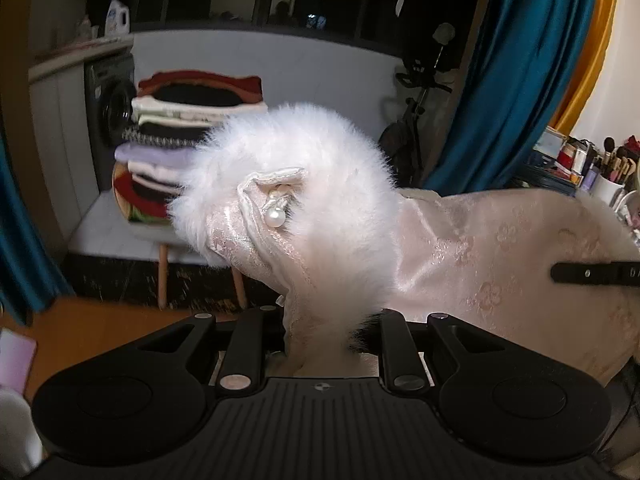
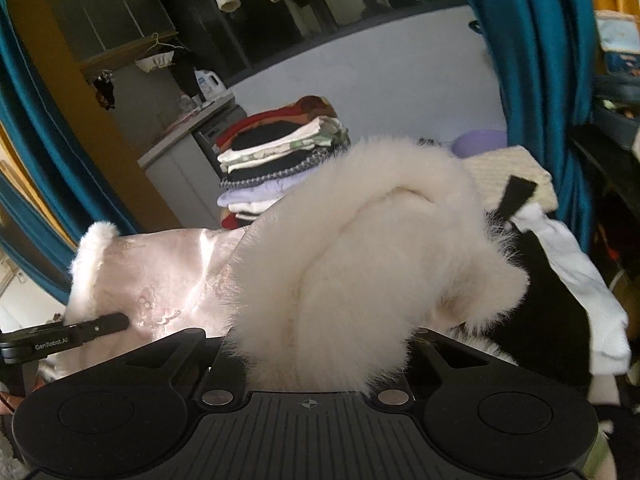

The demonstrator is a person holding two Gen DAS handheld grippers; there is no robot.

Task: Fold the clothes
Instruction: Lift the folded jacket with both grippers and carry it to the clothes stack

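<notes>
We view the scene from two wrist-mounted fisheye cameras, each looking forward along its own fingers at very close range to the pale pink satin garment with white fur trim point(image 1: 460, 248) point(image 2: 168, 280). Both face the tall stack of folded clothes point(image 1: 188, 136) point(image 2: 280, 160) and the teal curtain point(image 1: 520, 72) point(image 2: 540, 80). Each view also catches the opposite black finger point(image 1: 592, 272) point(image 2: 100, 326).

Dim, warm indoor light. Glare gleams on the pink satin garment point(image 2: 168, 276). Fisheye bending curves the blue curtain point(image 1: 516, 72) at the edges. The stack of folded clothes point(image 1: 188, 128) looks motion-blurred; the windows are dark.
</notes>
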